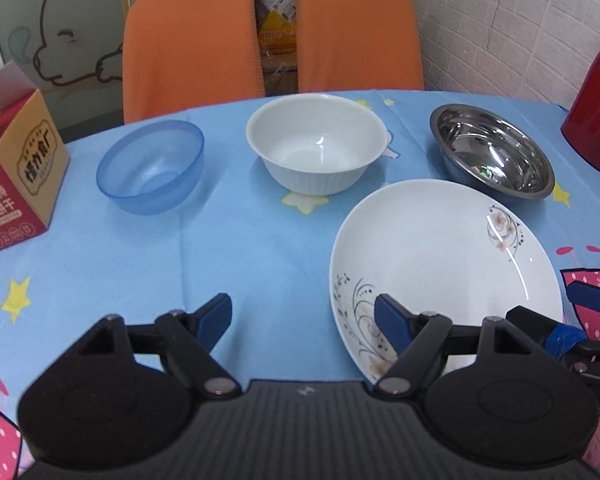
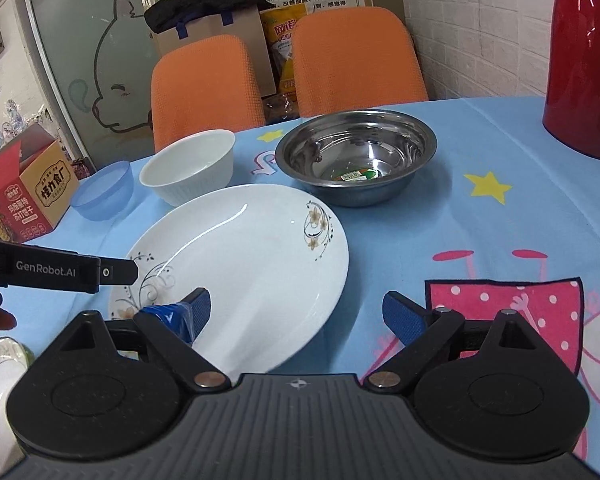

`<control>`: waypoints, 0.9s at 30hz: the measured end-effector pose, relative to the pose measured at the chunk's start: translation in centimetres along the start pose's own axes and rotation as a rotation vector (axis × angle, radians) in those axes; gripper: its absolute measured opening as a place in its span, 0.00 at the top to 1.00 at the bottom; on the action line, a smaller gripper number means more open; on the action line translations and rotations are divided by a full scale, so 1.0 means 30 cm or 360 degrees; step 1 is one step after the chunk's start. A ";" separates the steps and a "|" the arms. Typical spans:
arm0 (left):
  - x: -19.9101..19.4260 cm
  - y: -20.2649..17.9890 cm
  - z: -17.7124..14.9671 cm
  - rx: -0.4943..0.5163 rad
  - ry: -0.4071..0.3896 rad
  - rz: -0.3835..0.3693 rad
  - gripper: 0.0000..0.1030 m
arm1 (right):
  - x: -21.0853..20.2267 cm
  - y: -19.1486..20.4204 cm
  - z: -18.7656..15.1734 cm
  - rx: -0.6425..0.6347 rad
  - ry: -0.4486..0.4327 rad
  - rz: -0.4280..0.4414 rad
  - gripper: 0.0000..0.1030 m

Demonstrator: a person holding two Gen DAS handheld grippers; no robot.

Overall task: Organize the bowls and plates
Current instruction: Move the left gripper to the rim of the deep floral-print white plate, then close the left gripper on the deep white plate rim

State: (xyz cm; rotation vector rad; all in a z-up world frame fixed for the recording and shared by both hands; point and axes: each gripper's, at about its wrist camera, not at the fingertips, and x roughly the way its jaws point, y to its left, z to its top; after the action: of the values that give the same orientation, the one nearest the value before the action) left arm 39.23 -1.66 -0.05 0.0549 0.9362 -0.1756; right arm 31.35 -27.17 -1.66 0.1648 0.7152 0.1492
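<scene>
The left gripper (image 1: pixel 302 320) hangs with its jaws standing wide and nothing between them, one blue pad over bare cloth and the other over the near rim of the white plate (image 1: pixel 444 272). The right gripper (image 2: pixel 296 312) is likewise spread apart and empty, its left pad above the plate's near edge and its right pad above a pink cartoon print on the cloth.

The flowered plate lies flat near the counter's near edge. Behind it, toward the far edge, three bowls stand in a row: a blue plastic bowl (image 1: pixel 152 166) at the left, a white ribbed bowl (image 1: pixel 316 146) in the middle, a steel bowl (image 1: pixel 492 152) at the right, just beside the plate's far rim. A cardboard box (image 1: pixel 16 184) stands at the counter's left edge, a red flask (image 2: pixel 584 60) at the far right corner. Two orange chairs (image 1: pixel 192 44) stand beyond the far edge.
</scene>
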 end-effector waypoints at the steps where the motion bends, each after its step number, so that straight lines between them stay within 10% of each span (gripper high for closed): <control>1: 0.017 0.005 0.006 -0.0013 0.0021 -0.0019 0.25 | 0.015 0.000 0.008 -0.0006 0.0008 -0.0001 0.22; 27: 0.094 -0.087 0.000 0.0062 -0.0035 -0.0146 0.27 | 0.101 0.092 -0.031 -0.0251 -0.0006 -0.0014 0.19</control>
State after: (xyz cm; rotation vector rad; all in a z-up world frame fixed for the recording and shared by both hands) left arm 40.43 -4.58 -2.25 0.0457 0.9142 -0.2789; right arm 32.77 -23.80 -3.74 0.0114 0.6971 0.1960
